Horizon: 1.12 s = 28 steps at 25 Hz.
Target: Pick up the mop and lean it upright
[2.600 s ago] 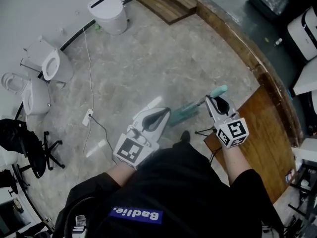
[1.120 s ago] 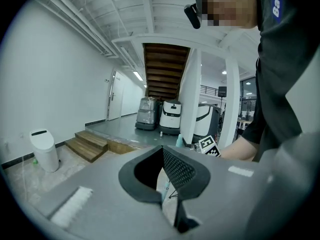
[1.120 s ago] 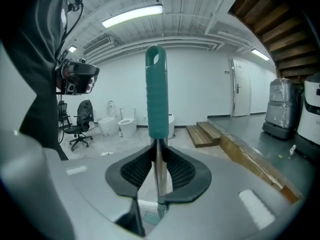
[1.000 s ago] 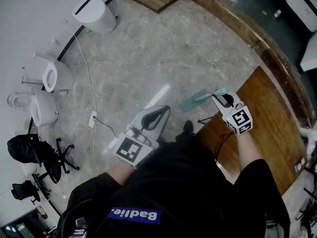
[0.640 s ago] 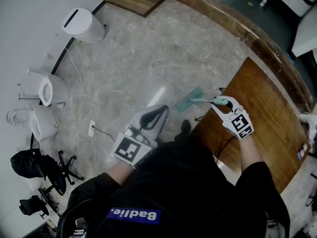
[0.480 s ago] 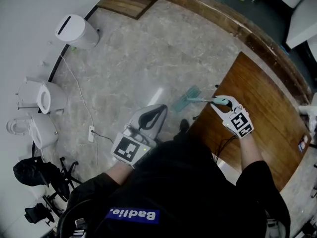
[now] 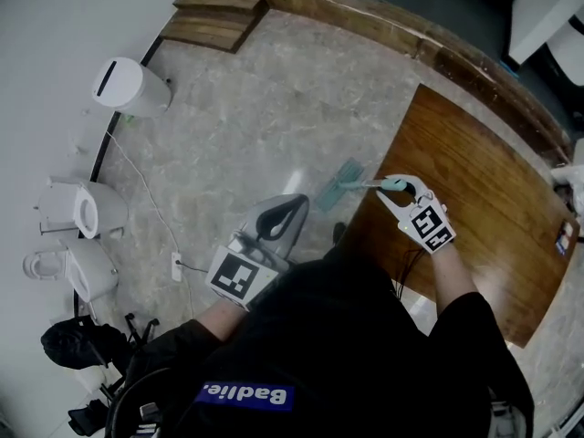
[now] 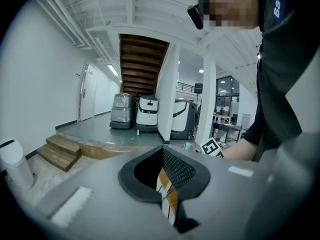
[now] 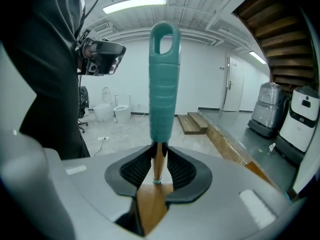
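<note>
the right tool point(image 9: 158, 159) clamps its black ribbed pads on the thin shaft of the teal mop point(image 9: 164, 84), just under the mop's ridged plastic grip with its hanging loop. the jaws have just been easing wider, with the shaft between them. ahead and left of this tool, the mop's flat rectangular head point(image 7: 339, 182) lies on the grey marbled stone floor point(image 7: 274, 99). a glossy brown wooden panel point(image 7: 484, 208) spreads beneath and right of it. the left tool point(image 8: 162, 151), its mesh-textured pads together on nothing, hangs well to the left.
</note>
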Available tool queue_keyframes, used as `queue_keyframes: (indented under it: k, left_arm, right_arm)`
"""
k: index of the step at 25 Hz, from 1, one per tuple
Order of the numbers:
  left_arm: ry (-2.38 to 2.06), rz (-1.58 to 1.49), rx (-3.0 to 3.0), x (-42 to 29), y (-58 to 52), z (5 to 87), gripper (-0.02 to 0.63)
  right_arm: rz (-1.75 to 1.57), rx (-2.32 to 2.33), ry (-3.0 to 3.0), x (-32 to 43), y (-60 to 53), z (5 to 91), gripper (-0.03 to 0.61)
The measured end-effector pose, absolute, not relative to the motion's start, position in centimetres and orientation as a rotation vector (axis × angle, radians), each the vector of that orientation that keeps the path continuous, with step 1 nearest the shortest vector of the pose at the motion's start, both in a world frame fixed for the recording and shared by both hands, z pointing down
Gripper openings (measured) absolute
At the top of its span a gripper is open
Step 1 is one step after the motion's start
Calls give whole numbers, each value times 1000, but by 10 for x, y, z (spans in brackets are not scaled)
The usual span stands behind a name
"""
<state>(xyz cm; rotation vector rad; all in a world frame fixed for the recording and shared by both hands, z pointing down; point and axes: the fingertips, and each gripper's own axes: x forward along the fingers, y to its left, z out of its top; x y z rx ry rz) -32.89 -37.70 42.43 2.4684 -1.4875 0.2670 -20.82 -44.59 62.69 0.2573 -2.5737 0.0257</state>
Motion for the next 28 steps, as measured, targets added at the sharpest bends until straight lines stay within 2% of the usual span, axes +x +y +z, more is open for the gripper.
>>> queue_keyframes:
  k: [10,28]
  left_arm:
    - [-1516,270,2446,-330,-375,421,20]
    - [-1500,240,2464,-337,-355,417,20]
  right_arm:
    - [36,304,-2529,-215,-450,641,178]
    - [55,383,-2486,-196,-445,641,183]
